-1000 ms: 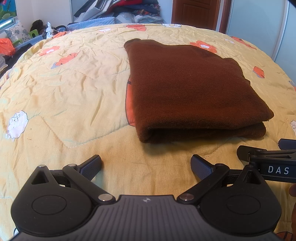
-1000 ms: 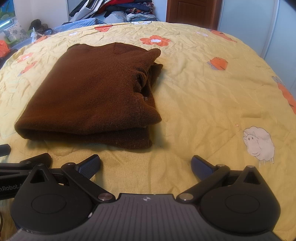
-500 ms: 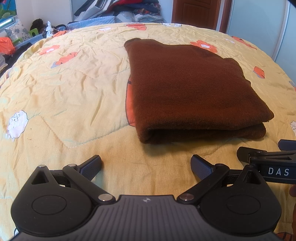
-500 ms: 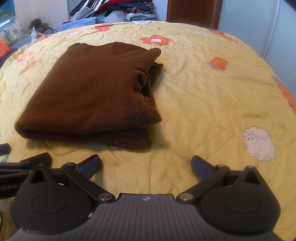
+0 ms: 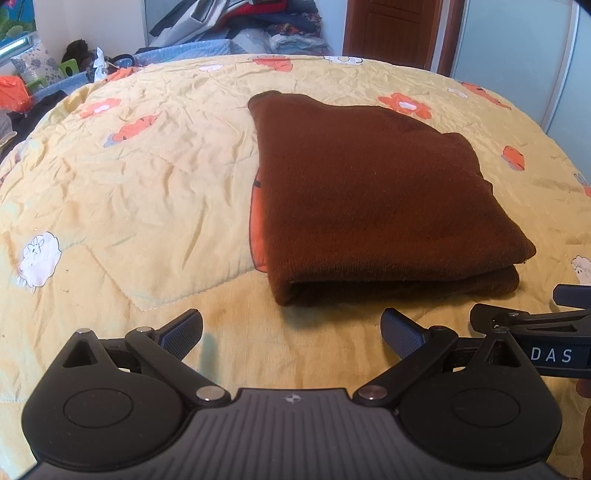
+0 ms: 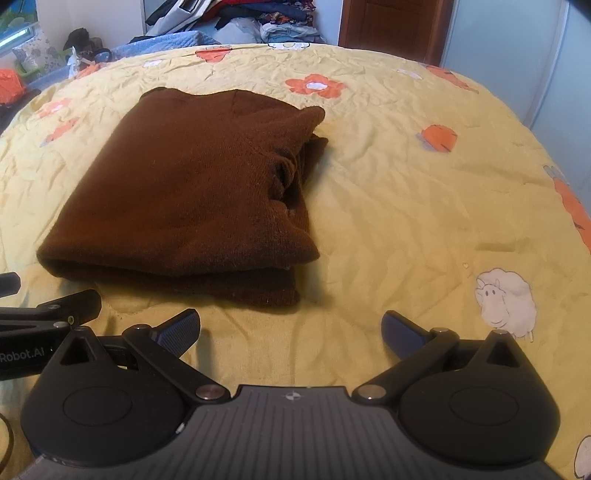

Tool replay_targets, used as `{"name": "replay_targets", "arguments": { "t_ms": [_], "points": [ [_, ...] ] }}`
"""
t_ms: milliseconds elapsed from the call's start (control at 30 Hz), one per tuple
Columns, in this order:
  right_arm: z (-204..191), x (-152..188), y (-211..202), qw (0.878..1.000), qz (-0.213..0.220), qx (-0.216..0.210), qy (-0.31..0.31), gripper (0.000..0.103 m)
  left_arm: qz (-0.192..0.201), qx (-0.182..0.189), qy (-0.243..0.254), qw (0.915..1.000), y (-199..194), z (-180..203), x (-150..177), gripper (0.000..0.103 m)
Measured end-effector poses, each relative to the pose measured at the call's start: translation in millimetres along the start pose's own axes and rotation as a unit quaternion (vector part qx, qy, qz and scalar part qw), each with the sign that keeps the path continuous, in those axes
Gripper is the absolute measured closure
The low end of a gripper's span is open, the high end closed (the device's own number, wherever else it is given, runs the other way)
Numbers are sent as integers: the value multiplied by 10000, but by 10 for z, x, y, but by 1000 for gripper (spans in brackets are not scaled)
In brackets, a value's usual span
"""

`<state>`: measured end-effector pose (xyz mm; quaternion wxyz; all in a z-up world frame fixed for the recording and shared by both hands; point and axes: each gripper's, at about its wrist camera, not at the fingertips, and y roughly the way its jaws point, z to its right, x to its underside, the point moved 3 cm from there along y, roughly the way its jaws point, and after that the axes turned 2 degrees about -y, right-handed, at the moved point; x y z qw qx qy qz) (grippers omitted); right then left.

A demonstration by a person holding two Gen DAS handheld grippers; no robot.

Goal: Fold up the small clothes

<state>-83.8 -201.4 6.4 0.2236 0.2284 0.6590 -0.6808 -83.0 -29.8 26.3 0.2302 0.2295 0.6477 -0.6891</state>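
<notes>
Near folded sweater (image 5: 376,199): both grippers level, jaws wide, seemingly empty.

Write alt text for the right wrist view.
A folded brown garment lies on a yellow flower-and-sheep quilt, ahead-left of the open, empty right gripper. Piled clothes and a wooden door show behind.

A yellow quilt (image 5: 147,192) with orange flowers and sheep, clothes pile (image 5: 258,26) and wooden door (image 5: 391,33) behind.
</notes>
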Motion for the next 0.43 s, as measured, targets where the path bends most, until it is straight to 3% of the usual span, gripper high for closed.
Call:
{"name": "replay_targets", "arguments": {
  "t_ms": [100,233,433],
  "points": [
    [5,-3,-4,10000,-11,-17,23,0,29,-1,13,10000,-9,-5,1,0],
    [-15,-1,-17,10000,11,-45,-6,0,423,-139,145,9989,-105,19,16,0],
    [57,-24,-26,9998,44,-175,113,0,646,8,344,9973,-230,-52,8,0]
  ]
}}
